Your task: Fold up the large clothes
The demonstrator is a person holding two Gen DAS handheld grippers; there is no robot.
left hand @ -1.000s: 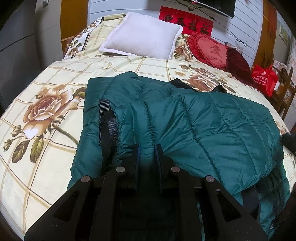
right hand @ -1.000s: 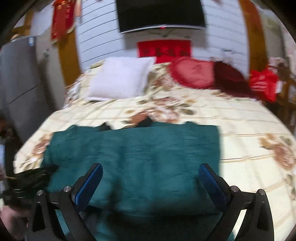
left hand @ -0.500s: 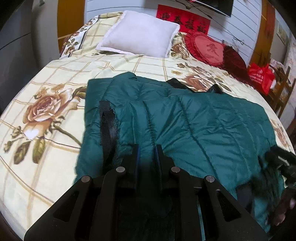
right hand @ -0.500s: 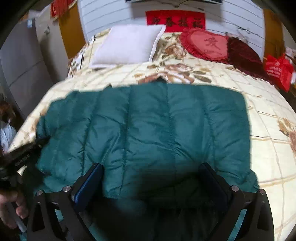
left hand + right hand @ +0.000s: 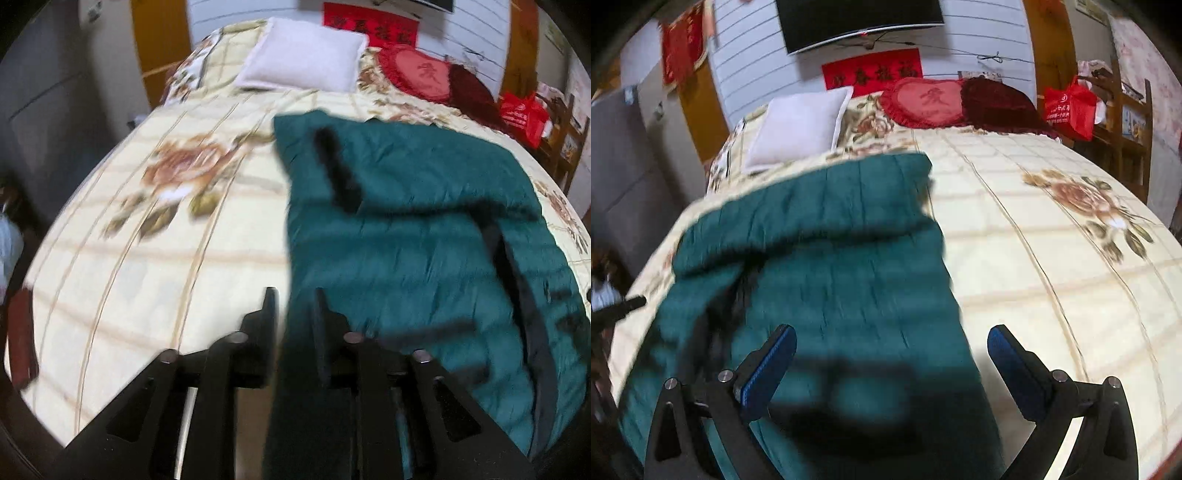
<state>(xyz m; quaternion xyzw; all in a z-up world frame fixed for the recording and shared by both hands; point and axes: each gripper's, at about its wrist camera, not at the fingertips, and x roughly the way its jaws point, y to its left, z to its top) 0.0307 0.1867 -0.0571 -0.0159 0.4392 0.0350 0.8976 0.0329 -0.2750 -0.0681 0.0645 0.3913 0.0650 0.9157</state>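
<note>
Now green jacket (image 5: 424, 236) on bed (image 5: 147, 229)

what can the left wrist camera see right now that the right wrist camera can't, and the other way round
Only the left wrist view shows the left gripper close up, its jaws opening with the jacket's edge between them, and the black straps lying across the jacket.

Only the right wrist view shows the right gripper, wide open above the jacket, the wall television, and a red hanging at upper left.

Both show the green quilted jacket on the floral bedspread, the white pillow, the red heart cushion, the red banner and the red bag.
</note>
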